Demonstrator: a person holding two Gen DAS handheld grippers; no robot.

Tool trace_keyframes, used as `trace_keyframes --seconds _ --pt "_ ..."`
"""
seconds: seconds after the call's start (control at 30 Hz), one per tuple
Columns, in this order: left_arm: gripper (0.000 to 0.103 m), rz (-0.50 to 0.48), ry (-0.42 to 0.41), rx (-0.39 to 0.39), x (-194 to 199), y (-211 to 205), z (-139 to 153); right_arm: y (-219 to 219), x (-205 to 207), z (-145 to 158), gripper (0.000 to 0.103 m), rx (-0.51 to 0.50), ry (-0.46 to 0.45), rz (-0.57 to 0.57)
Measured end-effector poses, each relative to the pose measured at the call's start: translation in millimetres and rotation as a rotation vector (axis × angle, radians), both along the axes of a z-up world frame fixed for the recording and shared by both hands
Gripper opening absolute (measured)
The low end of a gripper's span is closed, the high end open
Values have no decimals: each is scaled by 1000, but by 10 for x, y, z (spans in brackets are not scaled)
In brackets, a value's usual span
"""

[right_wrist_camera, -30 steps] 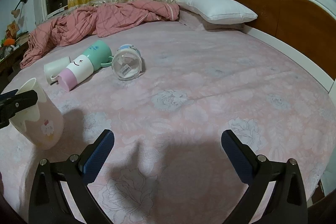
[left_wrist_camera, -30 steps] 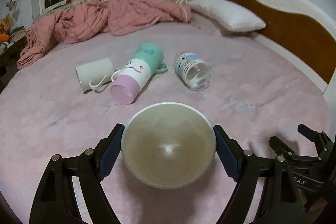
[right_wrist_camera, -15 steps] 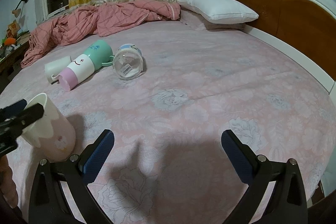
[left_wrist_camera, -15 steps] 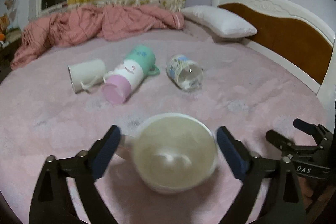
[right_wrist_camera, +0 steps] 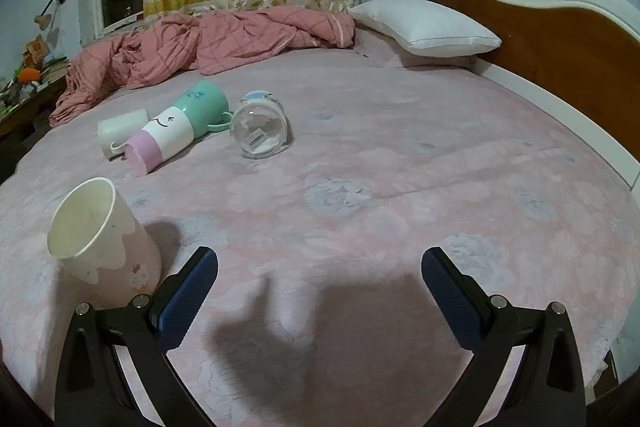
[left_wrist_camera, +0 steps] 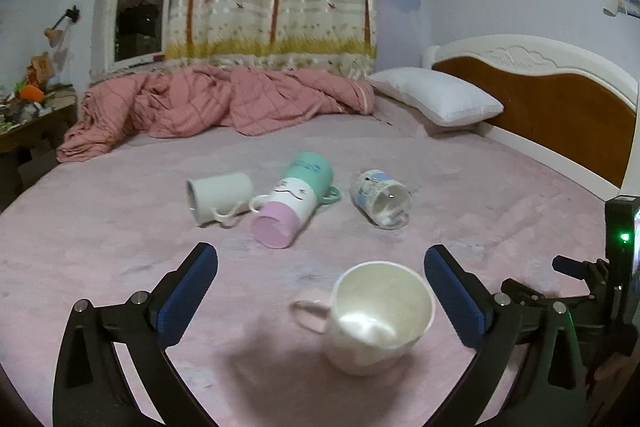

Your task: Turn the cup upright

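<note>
A white and pale pink mug (left_wrist_camera: pixel 376 319) stands upright on the pink bed sheet, mouth up, handle to the left. My left gripper (left_wrist_camera: pixel 320 291) is open, and the mug sits free between its fingers, nearer the right one. The mug also shows in the right wrist view (right_wrist_camera: pixel 102 239) at the left. My right gripper (right_wrist_camera: pixel 320 287) is open and empty over the sheet. Further back, a white mug (left_wrist_camera: pixel 220 197), a pink, white and green cup (left_wrist_camera: pixel 294 205) and a clear jar (left_wrist_camera: pixel 380 197) lie on their sides.
A crumpled pink quilt (left_wrist_camera: pixel 216 103) lies at the far side of the bed. A white pillow (left_wrist_camera: pixel 436 101) rests by the wooden headboard (left_wrist_camera: pixel 560 107) on the right. A cluttered side table (left_wrist_camera: pixel 28 115) stands at the left.
My left gripper has opened, let go of the mug and drawn back and up. The mug now stands on the sheet on its own. My right gripper has stayed put.
</note>
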State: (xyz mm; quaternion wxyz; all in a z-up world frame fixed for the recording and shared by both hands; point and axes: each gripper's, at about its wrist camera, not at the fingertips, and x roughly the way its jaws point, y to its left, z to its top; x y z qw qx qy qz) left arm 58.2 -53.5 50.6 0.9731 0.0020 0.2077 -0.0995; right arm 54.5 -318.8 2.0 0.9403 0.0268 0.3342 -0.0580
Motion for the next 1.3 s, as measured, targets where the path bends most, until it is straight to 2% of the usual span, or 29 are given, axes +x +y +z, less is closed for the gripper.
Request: trace_keyframes --seconds 0.13,0.5,0.63,0.83,1.3 --pt "103 33 -26 4 -160 173 -61 37 -36 32 103 -7 -23 22" --pt "103 60 -14 -29 -408 403 -353 292 -201 131 103 -34 -100 106" --pt "103 57 9 -51 -392 433 -438 358 -222 105 103 -37 -96 129" --pt "103 98 -19 -19 -437 434 -491 443 -285 104 103 -21 -99 152" --pt "103 93 -27 -10 -483 364 -516 490 -424 -28 103 -9 -81 165"
